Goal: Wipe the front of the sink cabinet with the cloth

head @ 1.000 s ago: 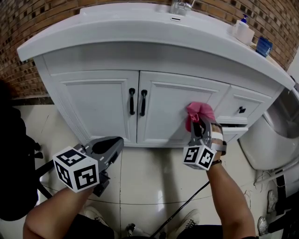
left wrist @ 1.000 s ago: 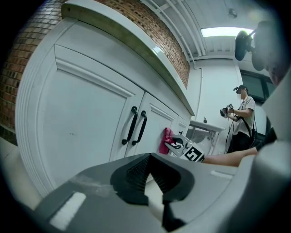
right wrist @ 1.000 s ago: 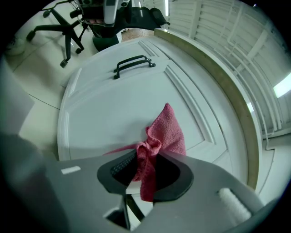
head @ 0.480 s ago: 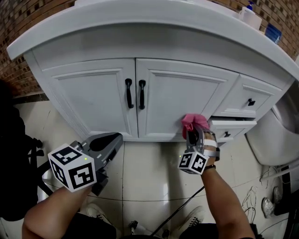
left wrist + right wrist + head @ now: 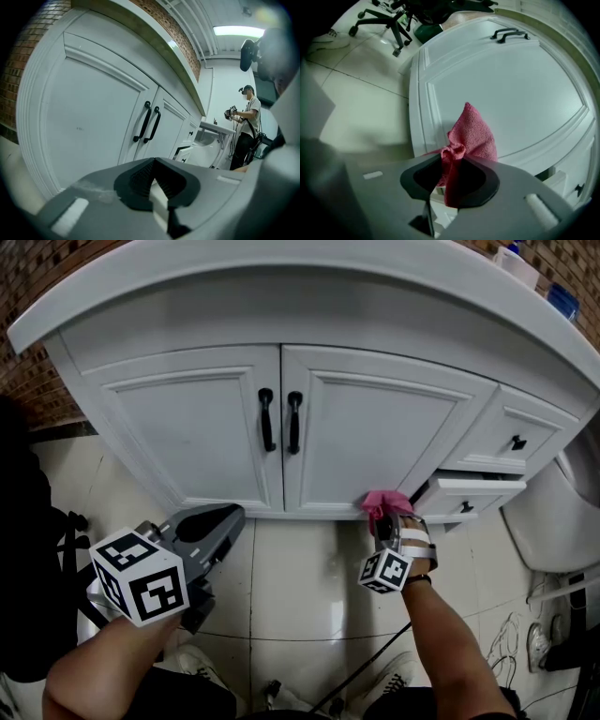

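Crumpled pink terry cloth [image 5: 471, 136] — pressed against the bottom edge of the right-hand white panelled cabinet door [image 5: 375, 437] | right gripper [image 5: 452, 164] clenched on it | left gripper [image 5: 152, 180] closed, empty — well apart, low over glossy tiled floor [image 5: 281, 587]

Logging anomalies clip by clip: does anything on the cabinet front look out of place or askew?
The lower drawer right of the doors stands pulled out slightly, while the upper drawer above it sits flush. Nothing else stands out; the right tongs hold the pink cloth at the right door's bottom edge.
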The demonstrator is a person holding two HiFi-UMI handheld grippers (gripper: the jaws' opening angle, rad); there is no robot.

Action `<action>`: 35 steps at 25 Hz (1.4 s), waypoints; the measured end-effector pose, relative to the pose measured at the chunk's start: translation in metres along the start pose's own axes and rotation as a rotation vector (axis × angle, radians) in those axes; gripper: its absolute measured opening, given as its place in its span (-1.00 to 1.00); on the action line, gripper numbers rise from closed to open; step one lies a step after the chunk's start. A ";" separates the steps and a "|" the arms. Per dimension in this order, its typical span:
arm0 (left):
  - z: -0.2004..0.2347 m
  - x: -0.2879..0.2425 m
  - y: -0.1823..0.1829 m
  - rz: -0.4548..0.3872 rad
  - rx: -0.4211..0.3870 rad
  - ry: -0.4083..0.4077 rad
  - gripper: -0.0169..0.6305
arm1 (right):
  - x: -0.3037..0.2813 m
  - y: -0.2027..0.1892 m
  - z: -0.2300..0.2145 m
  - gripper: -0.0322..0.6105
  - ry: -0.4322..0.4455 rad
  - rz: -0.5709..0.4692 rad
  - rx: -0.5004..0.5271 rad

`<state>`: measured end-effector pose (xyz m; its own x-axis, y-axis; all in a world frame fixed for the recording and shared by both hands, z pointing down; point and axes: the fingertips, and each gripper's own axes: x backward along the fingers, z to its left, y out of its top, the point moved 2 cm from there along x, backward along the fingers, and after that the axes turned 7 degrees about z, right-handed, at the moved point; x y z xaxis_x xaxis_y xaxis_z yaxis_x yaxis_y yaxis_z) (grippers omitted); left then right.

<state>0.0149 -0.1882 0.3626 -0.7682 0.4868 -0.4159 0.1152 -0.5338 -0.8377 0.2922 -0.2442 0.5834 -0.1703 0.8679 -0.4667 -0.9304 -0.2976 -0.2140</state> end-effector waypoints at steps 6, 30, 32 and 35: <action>0.010 0.012 0.001 -0.014 0.014 0.018 -0.93 | -0.014 -0.012 0.024 -0.59 0.060 0.064 -0.012; 0.043 0.117 0.023 -0.249 0.103 0.126 -0.93 | 0.185 0.249 -0.045 -0.59 0.016 -0.535 0.084; 0.049 0.129 0.025 -0.271 0.100 0.146 -0.93 | 0.207 0.277 -0.078 -0.59 -0.072 -0.581 0.095; 0.050 0.137 0.028 -0.288 0.084 0.151 -0.93 | 0.222 0.304 -0.126 -0.59 -0.183 -0.602 0.100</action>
<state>-0.1184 -0.1709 0.2997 -0.6588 0.7196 -0.2195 -0.1504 -0.4118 -0.8988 0.0127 -0.1916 0.3067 0.3477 0.9280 -0.1338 -0.9047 0.2946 -0.3078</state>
